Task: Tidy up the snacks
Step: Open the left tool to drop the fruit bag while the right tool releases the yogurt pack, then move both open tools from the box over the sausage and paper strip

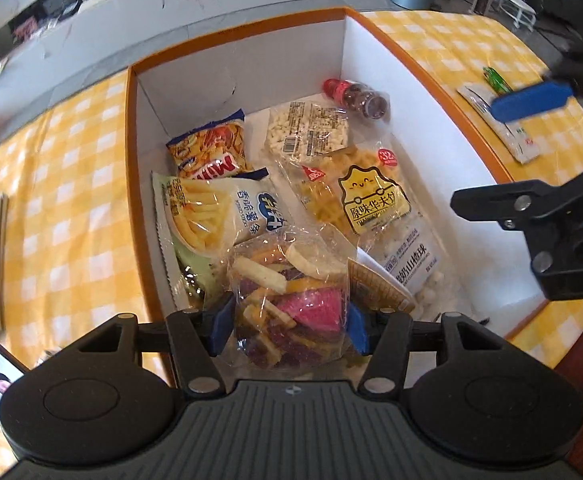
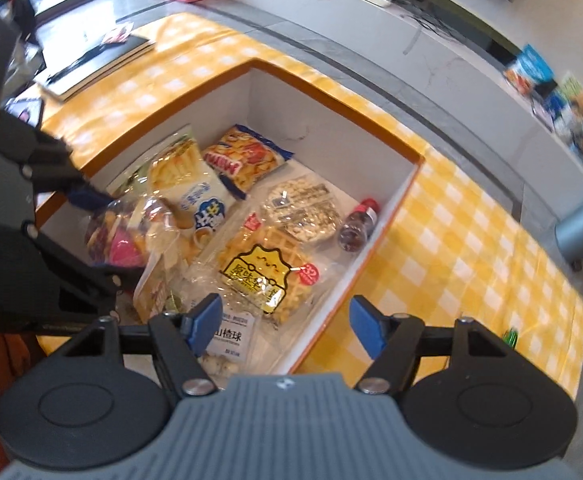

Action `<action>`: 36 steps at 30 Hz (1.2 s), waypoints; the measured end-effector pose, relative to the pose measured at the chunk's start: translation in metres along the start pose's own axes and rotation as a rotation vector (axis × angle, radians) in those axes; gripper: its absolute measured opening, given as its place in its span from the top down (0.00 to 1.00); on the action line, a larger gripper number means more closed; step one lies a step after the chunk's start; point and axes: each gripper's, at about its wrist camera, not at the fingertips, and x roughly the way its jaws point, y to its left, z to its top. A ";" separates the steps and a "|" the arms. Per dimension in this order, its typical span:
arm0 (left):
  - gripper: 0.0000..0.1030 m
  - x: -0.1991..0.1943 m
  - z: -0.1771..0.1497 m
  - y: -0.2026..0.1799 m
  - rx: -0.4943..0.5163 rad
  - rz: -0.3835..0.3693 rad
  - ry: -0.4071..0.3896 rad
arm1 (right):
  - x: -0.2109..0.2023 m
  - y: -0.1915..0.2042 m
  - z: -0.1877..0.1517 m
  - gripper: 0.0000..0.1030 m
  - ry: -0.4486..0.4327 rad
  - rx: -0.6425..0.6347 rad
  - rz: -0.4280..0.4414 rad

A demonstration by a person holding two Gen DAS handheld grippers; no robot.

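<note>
Setting: an orange-rimmed cardboard box with white inner walls [image 1: 375,80] is seen on a table covered by a yellow-and-white checked cloth [image 1: 63,184].
Left gripper: the left gripper [image 1: 289,326] is pointed down into the box; its blue pads are pressed on either side of a clear plastic bag of mixed yellow, purple and pink snack pieces [image 1: 291,300], which is held between them at a middling width.
Held bag: it is carried over the near left part of the box, above the other packets.
Right gripper: the right gripper [image 2: 287,324] is held over the near right wall of the box, its blue fingers [image 2: 365,330] spread wide with nothing gripped between them.
Box contents: a white and pale-green packet of potato sticks [image 1: 219,212] lies at the left, an orange and blue crisp packet [image 1: 211,148] behind it, a clear pack of waffles with a yellow cat label [image 1: 355,196] in the middle, a clear pack of white puffed pieces [image 1: 311,130] beyond it, and a small dark drink bottle with a red cap [image 1: 357,96] in the far right corner.
Near wall: a clear bag of white hawthorn balls [image 1: 415,264] is seen beside the held bag.
Outside the box: a flat white sachet [image 1: 499,124] lies on the cloth to the right.
</note>
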 end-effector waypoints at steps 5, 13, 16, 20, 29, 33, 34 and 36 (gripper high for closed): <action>0.31 -0.001 0.002 0.004 -0.012 -0.004 0.008 | 0.009 -0.019 -0.005 0.33 0.010 0.134 0.020; 0.34 -0.053 0.015 0.020 -0.071 -0.050 -0.142 | 0.013 -0.029 -0.013 0.33 -0.007 0.219 0.027; 0.51 -0.054 0.020 0.023 -0.072 -0.055 -0.157 | 0.013 -0.030 -0.014 0.33 -0.018 0.231 0.035; 0.68 -0.036 0.019 0.016 -0.056 -0.037 -0.119 | 0.011 -0.031 -0.017 0.33 -0.027 0.245 0.044; 0.72 -0.010 0.014 0.011 -0.055 0.071 -0.072 | 0.008 -0.039 -0.032 0.33 -0.040 0.288 0.065; 0.71 -0.030 0.018 0.003 -0.053 0.062 -0.139 | 0.002 -0.046 -0.040 0.33 -0.061 0.311 0.069; 0.71 -0.037 0.019 0.000 -0.053 0.049 -0.165 | -0.001 -0.048 -0.042 0.33 -0.071 0.316 0.069; 0.71 -0.051 0.023 -0.008 -0.049 0.018 -0.221 | -0.008 -0.052 -0.046 0.33 -0.094 0.325 0.060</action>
